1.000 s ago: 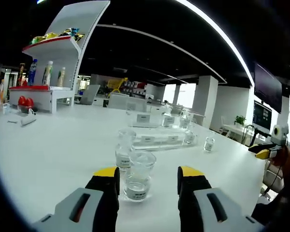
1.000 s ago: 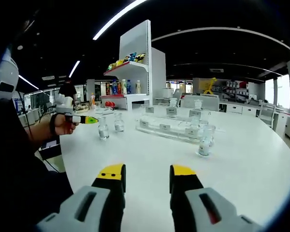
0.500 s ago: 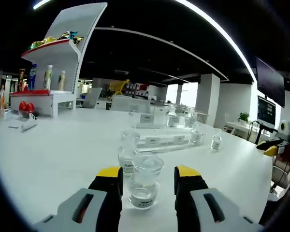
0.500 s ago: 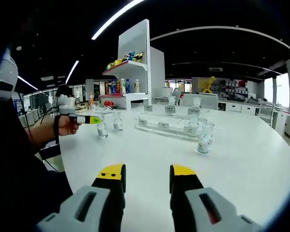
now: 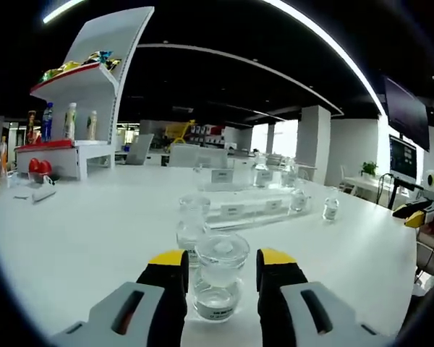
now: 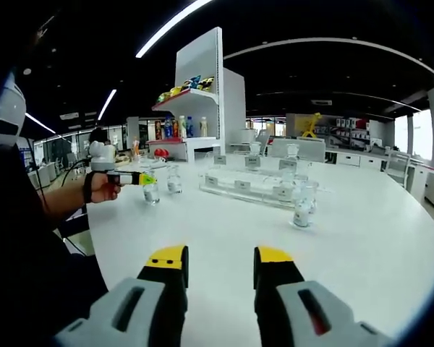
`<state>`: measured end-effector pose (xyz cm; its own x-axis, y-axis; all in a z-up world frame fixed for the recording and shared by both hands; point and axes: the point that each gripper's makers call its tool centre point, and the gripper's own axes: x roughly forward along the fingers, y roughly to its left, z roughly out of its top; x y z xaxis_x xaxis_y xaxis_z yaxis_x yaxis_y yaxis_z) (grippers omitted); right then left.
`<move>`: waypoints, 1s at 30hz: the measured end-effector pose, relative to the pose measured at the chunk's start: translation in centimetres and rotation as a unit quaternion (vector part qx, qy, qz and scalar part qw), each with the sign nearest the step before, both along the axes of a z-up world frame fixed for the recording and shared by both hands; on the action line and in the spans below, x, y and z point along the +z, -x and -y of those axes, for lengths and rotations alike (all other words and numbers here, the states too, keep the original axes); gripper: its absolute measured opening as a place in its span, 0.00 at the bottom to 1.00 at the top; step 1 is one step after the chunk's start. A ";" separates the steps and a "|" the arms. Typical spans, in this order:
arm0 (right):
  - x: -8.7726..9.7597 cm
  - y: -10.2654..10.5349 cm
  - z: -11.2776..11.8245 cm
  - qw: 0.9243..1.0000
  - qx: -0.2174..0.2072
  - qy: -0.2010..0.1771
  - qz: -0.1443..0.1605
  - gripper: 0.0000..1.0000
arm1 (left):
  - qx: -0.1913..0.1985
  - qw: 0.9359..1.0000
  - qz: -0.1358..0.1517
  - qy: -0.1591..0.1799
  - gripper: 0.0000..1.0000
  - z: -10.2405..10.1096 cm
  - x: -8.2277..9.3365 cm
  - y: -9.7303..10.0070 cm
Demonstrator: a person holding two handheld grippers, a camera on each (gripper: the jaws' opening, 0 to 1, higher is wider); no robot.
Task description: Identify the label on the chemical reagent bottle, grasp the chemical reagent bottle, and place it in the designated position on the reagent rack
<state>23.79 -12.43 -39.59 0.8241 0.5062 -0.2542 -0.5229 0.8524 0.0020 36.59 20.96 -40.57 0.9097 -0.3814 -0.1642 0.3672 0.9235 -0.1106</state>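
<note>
Glass reagent bottle (image 5: 219, 273) with a round stopper and a small white label low on its front stands upright on the white table (image 5: 79, 231), between the yellow-tipped jaws of the left gripper (image 5: 221, 262); the jaws flank it closely on both sides, but whether they press on the glass cannot be told; a second bottle (image 5: 191, 225) of the same kind stands just behind it, slightly to the left in the left gripper view; farther back lies the clear reagent rack (image 5: 242, 202), its front carrying white label cards, with several more bottles standing in and beside it; one small bottle (image 5: 331, 207) stands apart at the rack's right end; a tall white shelf unit (image 5: 87, 94) with coloured bottles and packets rises beyond the table at the left.

In the right gripper view the right gripper (image 6: 220, 262) hovers over bare table (image 6: 390, 246) with its jaws parted and nothing between them; the rack (image 6: 249, 186) sits well ahead of it, and a lone bottle (image 6: 301, 210) stands near the rack's near right corner; at the left a hand (image 6: 101, 189) holds the left gripper (image 6: 143, 179) level over the table edge, its yellow tips beside the pair of bottles (image 6: 163, 186).
</note>
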 end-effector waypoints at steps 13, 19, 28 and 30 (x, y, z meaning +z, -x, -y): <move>0.4 -0.5 -0.1 1.000 -0.002 -0.001 0.002 0.34 | 0.009 1.000 0.004 -0.006 0.32 0.2 -0.3 -0.3; 0.1 -0.4 -0.1 1.000 -0.003 -0.002 -0.001 0.34 | 0.011 1.000 0.008 -0.012 0.32 0.3 -0.4 -0.5; -0.1 -0.4 0.3 1.000 -0.008 -0.005 -0.004 0.34 | 0.012 0.999 0.026 -0.038 0.29 0.5 -0.3 -0.6; -0.2 -0.4 0.3 1.000 -0.008 -0.006 -0.004 0.34 | 0.013 0.998 0.031 -0.044 0.28 0.5 -0.2 -0.6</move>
